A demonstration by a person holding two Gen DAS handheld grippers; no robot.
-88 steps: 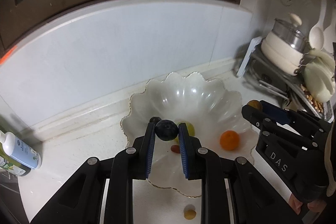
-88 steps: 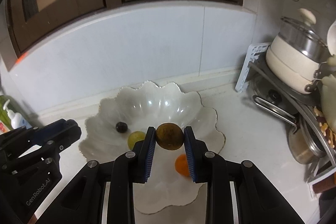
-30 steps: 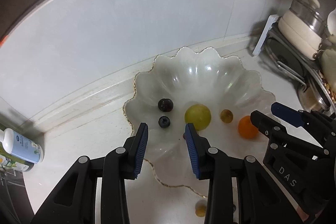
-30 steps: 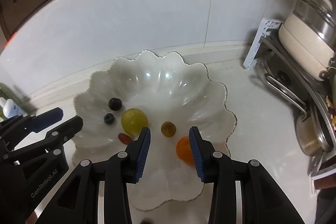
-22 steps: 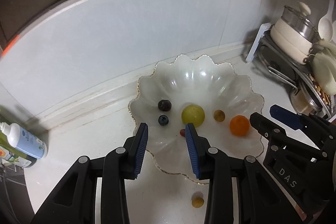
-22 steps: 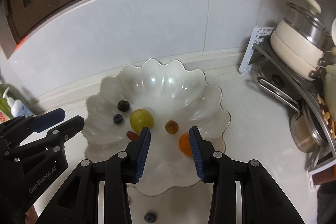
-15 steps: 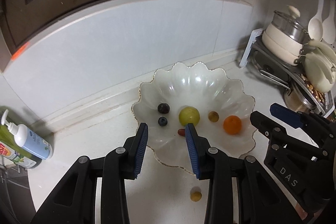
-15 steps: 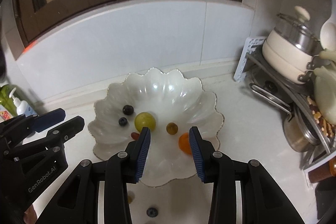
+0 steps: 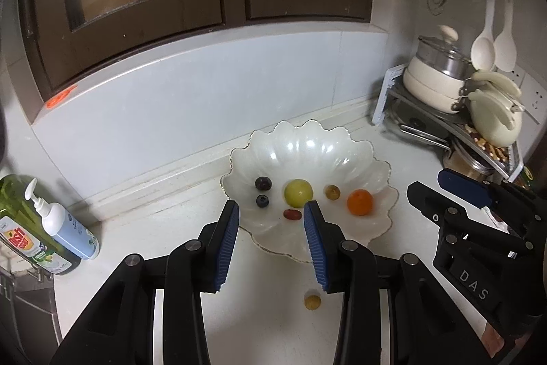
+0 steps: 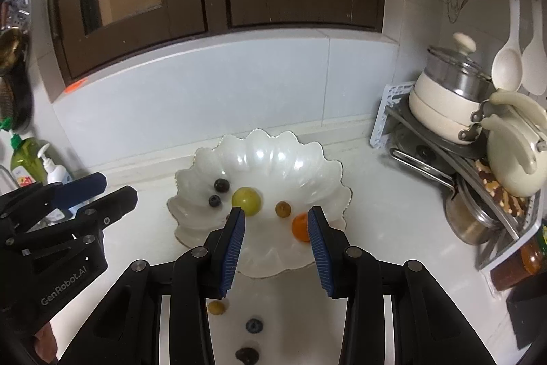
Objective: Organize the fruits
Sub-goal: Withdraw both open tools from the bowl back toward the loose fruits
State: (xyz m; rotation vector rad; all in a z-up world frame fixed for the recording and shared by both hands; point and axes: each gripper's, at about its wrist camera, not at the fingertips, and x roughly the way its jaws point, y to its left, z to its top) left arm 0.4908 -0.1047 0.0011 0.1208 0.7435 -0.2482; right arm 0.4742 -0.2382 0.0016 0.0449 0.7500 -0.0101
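Observation:
A white scalloped bowl [image 9: 307,139] sits on the counter holding a green grape [image 9: 298,192], an orange fruit [image 9: 359,201], a brown grape [image 9: 331,192], a dark grape [image 9: 263,183], a blueberry [image 9: 262,201] and a small red fruit [image 9: 291,213]. My left gripper [image 9: 271,211] hovers above the bowl's near rim, its jaws opening with nothing between them. My right gripper [image 10: 277,214] hangs open and empty over the bowl [image 10: 273,146]. Loose on the counter lie a yellowish fruit [image 10: 216,308], a blueberry [image 10: 254,325] and a dark fruit [image 10: 247,354].
Soap bottles [image 9: 61,228] stand at the left by the sink edge. A rack with a lidded pot [image 9: 441,81], pans and a kettle fills the right side. Spoons and scissors hang on the wall above it. The tiled backsplash runs close behind the bowl.
Both grippers let go of their fruit: the blueberry and the brown grape now lie in the bowl. Over the last second both grippers rose and drew back from the bowl.

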